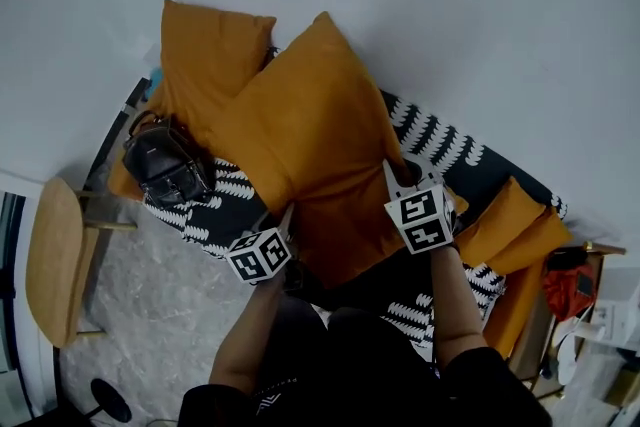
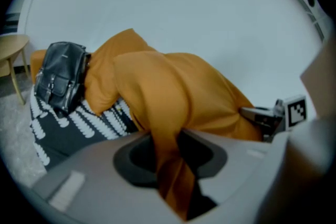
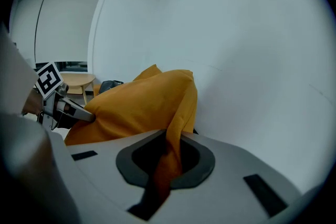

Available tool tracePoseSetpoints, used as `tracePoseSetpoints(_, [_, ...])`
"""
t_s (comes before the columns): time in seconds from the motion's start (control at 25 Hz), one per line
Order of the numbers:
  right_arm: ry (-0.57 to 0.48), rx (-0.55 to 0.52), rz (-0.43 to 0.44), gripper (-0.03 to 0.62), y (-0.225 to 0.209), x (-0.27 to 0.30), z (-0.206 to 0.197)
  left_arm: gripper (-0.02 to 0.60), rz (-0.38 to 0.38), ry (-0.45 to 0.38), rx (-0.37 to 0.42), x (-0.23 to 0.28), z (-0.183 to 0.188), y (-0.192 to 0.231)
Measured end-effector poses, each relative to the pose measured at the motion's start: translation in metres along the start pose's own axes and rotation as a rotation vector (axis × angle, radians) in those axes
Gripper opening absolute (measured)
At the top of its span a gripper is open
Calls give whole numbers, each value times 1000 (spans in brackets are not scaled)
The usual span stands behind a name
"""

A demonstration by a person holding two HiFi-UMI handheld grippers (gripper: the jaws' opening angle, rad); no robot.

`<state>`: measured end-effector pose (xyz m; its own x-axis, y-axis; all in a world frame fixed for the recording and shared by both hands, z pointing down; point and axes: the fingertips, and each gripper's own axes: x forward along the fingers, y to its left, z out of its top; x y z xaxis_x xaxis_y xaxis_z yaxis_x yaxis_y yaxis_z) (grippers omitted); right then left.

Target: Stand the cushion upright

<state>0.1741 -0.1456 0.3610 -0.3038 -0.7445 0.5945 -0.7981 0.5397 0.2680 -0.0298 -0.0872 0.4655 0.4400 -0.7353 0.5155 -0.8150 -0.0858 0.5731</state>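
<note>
**Both grippers pinching the cushion**

The cushion point(image 1: 310, 135), big & orange, is over the sofa's point(image 1: 445, 147) middle, tilted, top corner toward the wall point(image 1: 450, 5) along the back edge. L gripper point(image 1: 287, 218) pinches fabric at the cushion's near-left corner. In the left gripper view the cloth runs down betw. its jaws, pads pressed on it. R gripper point(image 1: 402, 177) is clamped on the near-right edge, jaws almost together w/ a fold of fabric betw. them. A 2nd cushion point(image 1: 205, 55) stands at the back-left, partly behind the first. A black bag point(image 1: 165, 163) lies at the sofa's left end, touching the 2nd cushion. More orange cushions point(image 1: 510, 220) sit at the right end. A wooden table point(image 1: 52, 260) stands just off the left end.
</note>
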Motion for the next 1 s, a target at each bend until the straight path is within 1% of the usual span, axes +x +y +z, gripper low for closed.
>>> tracePoseSetpoints(0.2, [13, -3, -67, 17, -12, 9, 11, 127, -41, 19, 4, 27, 15, 5])
tracePoseSetpoints(0.36, [13, -4, -99, 17, -19, 19, 16, 127, -61, 40, 3, 50, 21, 8])
tracePoseSetpoints(0.56, [26, 1, -117, 16, -22, 34, 8, 127, -63, 75, 3, 79, 18, 19])
tracePoseSetpoints(0.76, [24, 27, -117, 16, -21, 49, -2, 127, -61, 108, 24, 103, 14, 29])
tracePoseSetpoints(1.0, [57, 64, -122, 15, -27, 66, -20, 126, -61, 152, 48, 127, 5, 35])
